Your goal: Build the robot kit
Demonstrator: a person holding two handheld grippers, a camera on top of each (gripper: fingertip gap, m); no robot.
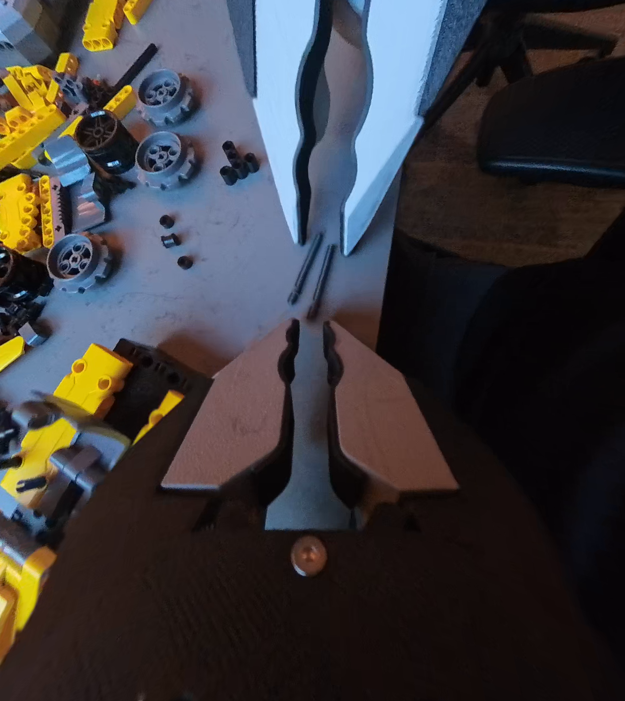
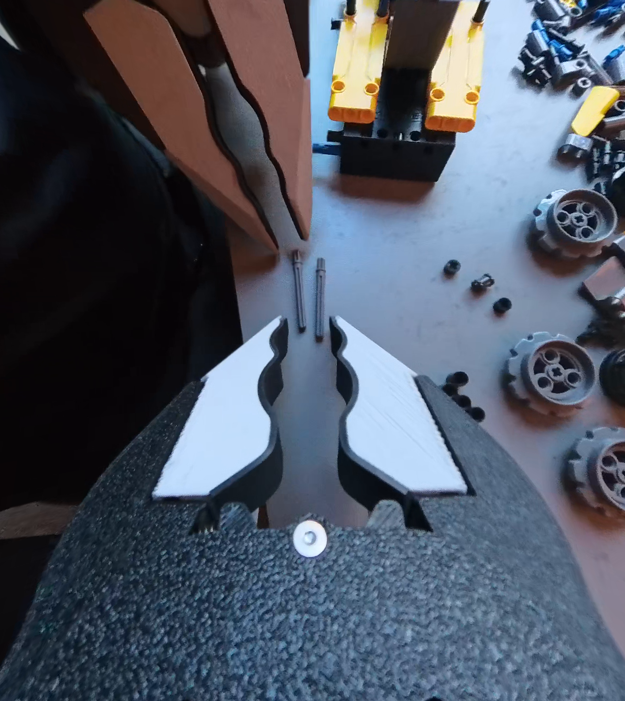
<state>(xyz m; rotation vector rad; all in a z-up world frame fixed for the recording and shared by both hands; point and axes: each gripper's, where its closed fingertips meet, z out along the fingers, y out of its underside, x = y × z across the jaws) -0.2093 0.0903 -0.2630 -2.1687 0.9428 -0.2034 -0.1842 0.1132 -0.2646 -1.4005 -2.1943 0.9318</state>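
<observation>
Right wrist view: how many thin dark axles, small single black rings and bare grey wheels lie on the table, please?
Thin dark axles: 2
Small single black rings: 3
Bare grey wheels: 3
Total: 8
</observation>
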